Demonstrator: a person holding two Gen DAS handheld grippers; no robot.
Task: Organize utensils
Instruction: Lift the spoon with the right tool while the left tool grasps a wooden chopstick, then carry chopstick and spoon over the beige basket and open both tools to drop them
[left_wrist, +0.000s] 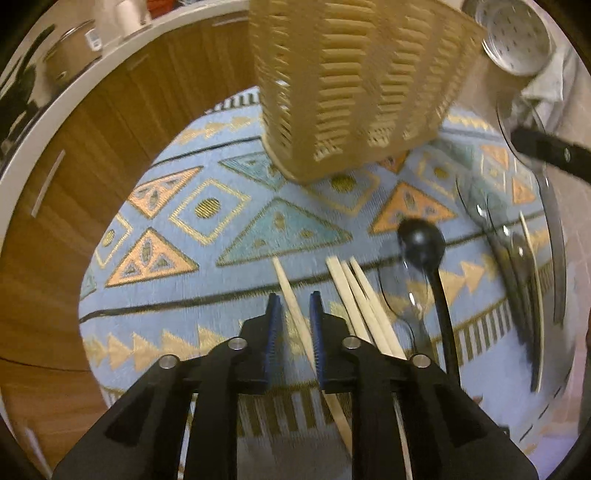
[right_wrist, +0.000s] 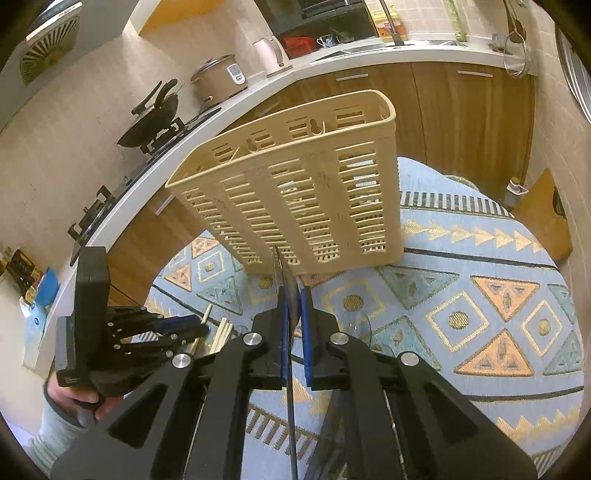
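Observation:
My left gripper (left_wrist: 295, 297) points steeply down at the blue patterned cloth (left_wrist: 207, 206). One wooden chopstick (left_wrist: 291, 291) lies between its blue pads, with a gap on the left side. Just to the right lie three more chopsticks (left_wrist: 364, 306), a clear spoon (left_wrist: 402, 295) and a black ladle (left_wrist: 421, 242). My right gripper (right_wrist: 293, 291) is shut on a thin metal utensil (right_wrist: 290, 406) seen edge on, aimed toward the beige slotted basket (right_wrist: 295, 192). The left gripper (right_wrist: 201, 326) also shows at the lower left, over the chopsticks (right_wrist: 221, 334).
Several dark utensils (left_wrist: 517, 266) lie at the cloth's right side. A perforated metal skimmer (left_wrist: 517, 40) is beyond the basket (left_wrist: 354, 85). A wooden board (right_wrist: 546, 218) leans at the far right. Wooden cabinets and a white counter (right_wrist: 258, 92) with a rice cooker (right_wrist: 218, 77) ring the table.

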